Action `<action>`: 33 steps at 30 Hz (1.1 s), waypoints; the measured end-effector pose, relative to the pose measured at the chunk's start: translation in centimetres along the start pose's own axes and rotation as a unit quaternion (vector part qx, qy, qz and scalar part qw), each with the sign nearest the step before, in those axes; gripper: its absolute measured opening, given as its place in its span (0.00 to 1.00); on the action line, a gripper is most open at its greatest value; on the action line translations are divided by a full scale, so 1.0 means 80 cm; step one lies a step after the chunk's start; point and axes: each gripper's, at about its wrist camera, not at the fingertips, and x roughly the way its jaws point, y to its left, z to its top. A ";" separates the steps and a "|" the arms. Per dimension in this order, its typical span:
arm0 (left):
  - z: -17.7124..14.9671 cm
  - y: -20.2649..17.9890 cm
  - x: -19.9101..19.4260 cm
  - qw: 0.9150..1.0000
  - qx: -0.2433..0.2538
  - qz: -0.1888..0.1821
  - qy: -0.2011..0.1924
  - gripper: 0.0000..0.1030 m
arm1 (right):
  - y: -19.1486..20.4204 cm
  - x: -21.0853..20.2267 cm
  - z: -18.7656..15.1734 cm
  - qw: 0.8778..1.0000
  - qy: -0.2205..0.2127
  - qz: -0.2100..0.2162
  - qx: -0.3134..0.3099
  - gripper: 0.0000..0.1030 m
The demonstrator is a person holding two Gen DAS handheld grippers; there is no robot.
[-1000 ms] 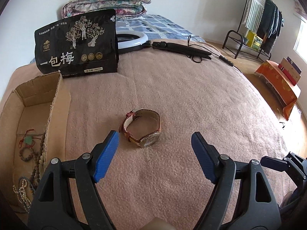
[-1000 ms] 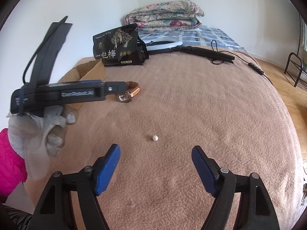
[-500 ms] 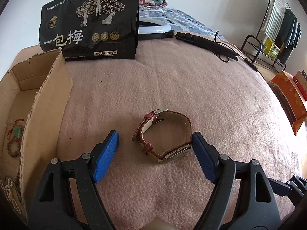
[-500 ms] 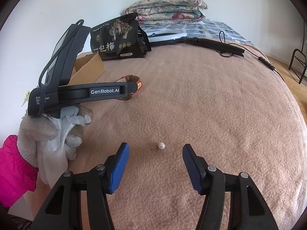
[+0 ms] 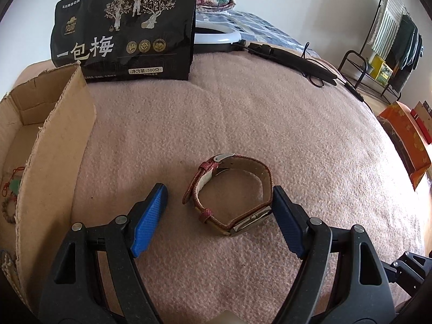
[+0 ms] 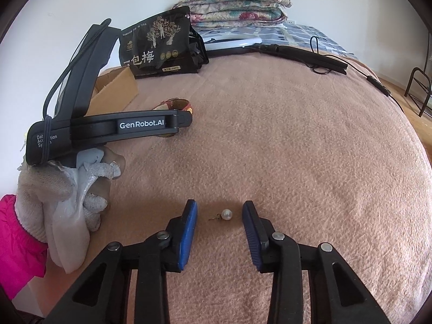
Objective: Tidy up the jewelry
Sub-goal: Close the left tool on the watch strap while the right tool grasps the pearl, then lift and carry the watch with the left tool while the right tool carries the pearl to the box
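I'm in a home bedroom: bed [image 5: 270, 124] under a pink fleece blanket, folded floral quilts [image 6: 237, 2] stacked by the white wall, clothes rack [image 5: 397, 35] with hanging garments in the corner, wood floor [image 6: 391, 86] beyond.

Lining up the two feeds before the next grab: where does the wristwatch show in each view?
Left wrist: wristwatch low centre, on the blanket between the open pads.
Right wrist: wristwatch left of centre, partly hidden behind the other tool's arm.
Shared landmark: black snack bag, standing beyond it.
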 end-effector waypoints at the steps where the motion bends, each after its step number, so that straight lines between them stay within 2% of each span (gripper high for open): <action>1: 0.000 0.000 0.000 1.000 0.000 0.000 0.000 0.75 | 0.001 0.000 0.000 1.000 0.001 -0.001 -0.003 0.33; 4: 0.000 0.001 0.000 1.000 -0.001 0.001 -0.001 0.70 | 0.004 0.002 -0.001 1.000 0.006 -0.008 -0.015 0.29; 8: 0.000 0.001 0.000 1.000 -0.001 0.001 -0.001 0.60 | 0.004 0.003 0.000 1.000 0.008 -0.013 -0.014 0.17; 22: -0.003 0.003 -0.016 1.000 -0.003 -0.011 -0.001 0.56 | -0.001 -0.015 -0.004 1.000 -0.009 0.004 0.011 0.16; 33: -0.004 -0.007 -0.074 0.999 0.000 -0.036 -0.023 0.56 | 0.008 -0.063 -0.001 0.999 -0.033 -0.002 0.009 0.16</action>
